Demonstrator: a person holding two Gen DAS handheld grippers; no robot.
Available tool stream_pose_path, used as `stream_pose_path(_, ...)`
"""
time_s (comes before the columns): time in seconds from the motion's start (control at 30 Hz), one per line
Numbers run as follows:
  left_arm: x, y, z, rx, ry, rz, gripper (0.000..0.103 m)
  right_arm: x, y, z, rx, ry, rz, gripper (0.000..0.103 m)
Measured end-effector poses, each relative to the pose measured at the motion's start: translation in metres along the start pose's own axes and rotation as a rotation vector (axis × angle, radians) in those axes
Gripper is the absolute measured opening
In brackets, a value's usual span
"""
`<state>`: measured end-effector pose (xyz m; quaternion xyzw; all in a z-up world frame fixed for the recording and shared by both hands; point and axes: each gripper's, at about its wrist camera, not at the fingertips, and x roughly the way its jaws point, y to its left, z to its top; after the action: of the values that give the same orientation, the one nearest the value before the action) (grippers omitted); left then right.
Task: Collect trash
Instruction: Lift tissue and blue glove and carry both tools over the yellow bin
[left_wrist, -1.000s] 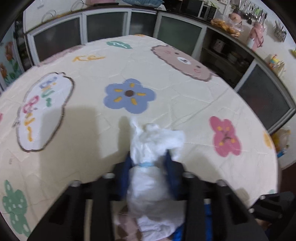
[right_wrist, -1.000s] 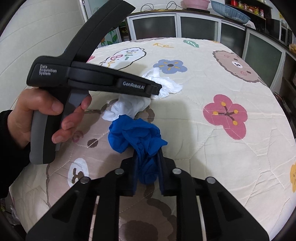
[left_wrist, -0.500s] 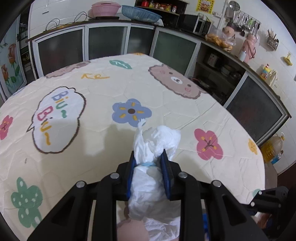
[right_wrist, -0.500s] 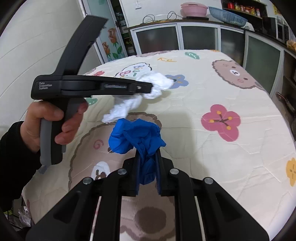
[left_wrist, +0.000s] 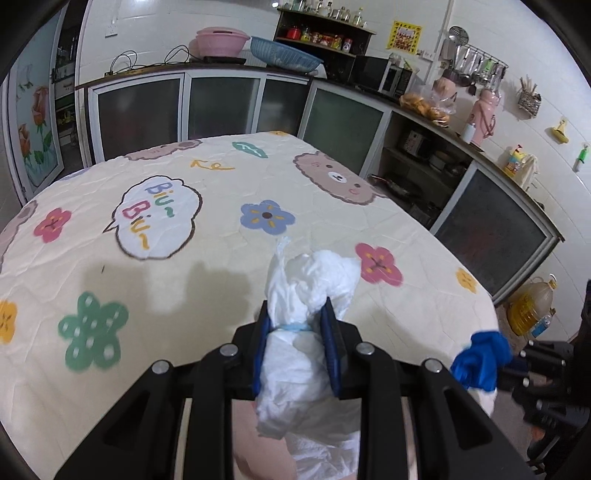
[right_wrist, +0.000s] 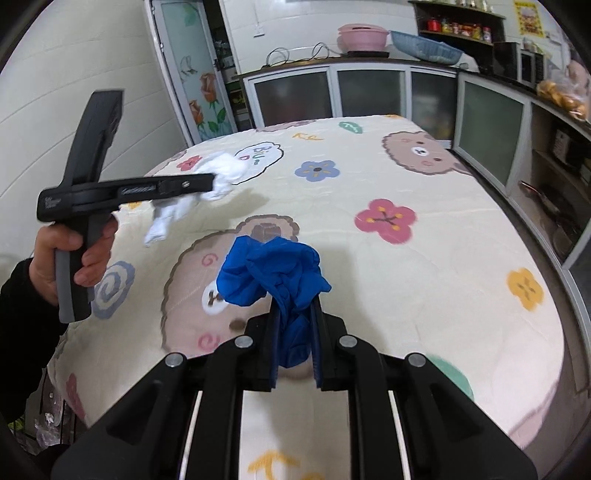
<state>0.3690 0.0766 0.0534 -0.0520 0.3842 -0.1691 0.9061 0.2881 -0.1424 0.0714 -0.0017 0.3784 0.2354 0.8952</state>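
My left gripper (left_wrist: 297, 325) is shut on a crumpled white wad of paper or plastic (left_wrist: 314, 280) with a thin light-blue band, held above the cartoon-print tablecloth (left_wrist: 221, 258). My right gripper (right_wrist: 294, 314) is shut on a bunched blue glove (right_wrist: 273, 269), also lifted off the cloth. In the right wrist view the left gripper (right_wrist: 212, 182) shows from the side at the left, in a person's hand (right_wrist: 79, 254), with the white wad (right_wrist: 225, 170) sticking out in front and hanging below. The blue glove (left_wrist: 480, 360) shows at the right edge of the left wrist view.
The round table's edge (left_wrist: 491, 306) curves close on the right. Glass-door cabinets (left_wrist: 221, 107) and a counter with a microwave (left_wrist: 384, 74) and bowls ring the far side. A yellow oil bottle (left_wrist: 532, 308) stands on the floor at the right.
Both grippers have risen and pulled back from the table with their loads still held. More of the kitchen behind shows, and the table looks farther off.
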Motion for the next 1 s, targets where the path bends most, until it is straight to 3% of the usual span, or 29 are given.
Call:
stream_pose_path(0.27,-0.039,-0.041,-0.055,0.029,-0.001,-0.051,0.024,-0.059,-0.004,-0.047,0.051,-0.032,-0.056,0.013)
stream_pose_path(0.6,-0.047,-0.111,-0.109,0.067,0.038,-0.162,0.024,-0.121,-0.026,-0.108,0.170,-0.081,-0.127,0.013)
stream_pose_path(1.0,-0.024,-0.253,-0.139,0.261,0.097,-0.347,0.024,-0.210,-0.101,-0.201,0.397,-0.146,-0.329,0.013)
